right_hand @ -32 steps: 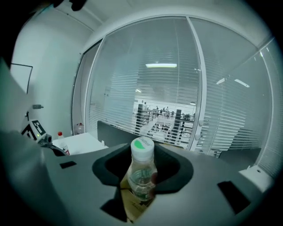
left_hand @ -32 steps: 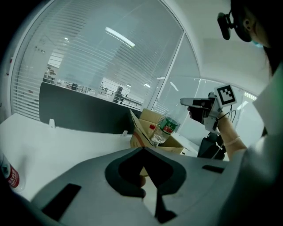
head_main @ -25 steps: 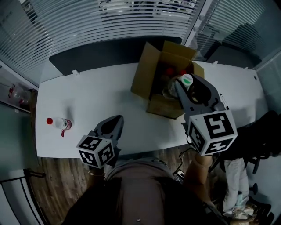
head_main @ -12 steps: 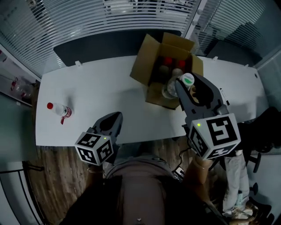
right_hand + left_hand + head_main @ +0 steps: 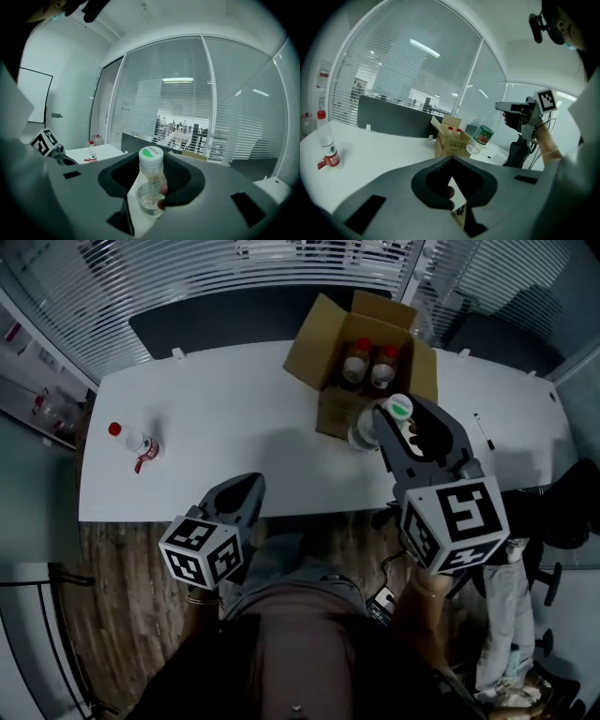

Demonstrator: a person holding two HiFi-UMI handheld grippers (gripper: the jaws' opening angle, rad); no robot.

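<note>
My right gripper (image 5: 398, 432) is shut on a clear bottle with a green cap (image 5: 392, 414), held in the air just in front of an open cardboard box (image 5: 314, 341). In the right gripper view the bottle (image 5: 151, 187) stands upright between the jaws. Two red-capped bottles (image 5: 367, 362) stand inside the box. My left gripper (image 5: 246, 491) hovers over the table's near edge, shut and holding nothing. Seen from the left gripper (image 5: 451, 161), the held bottle (image 5: 480, 136) hangs beside the box (image 5: 450, 143).
A red-capped bottle (image 5: 136, 442) stands alone on the white table (image 5: 244, 427) at the far left, also visible as a bottle (image 5: 328, 147) in the left gripper view. A dark panel (image 5: 225, 324) lines the table's far edge. Glass walls with blinds lie beyond. Wooden floor (image 5: 131, 615) lies below.
The right gripper has drawn the green-capped bottle from over the box towards me. The left gripper has swung left, bringing the lone bottle fully into its view.
</note>
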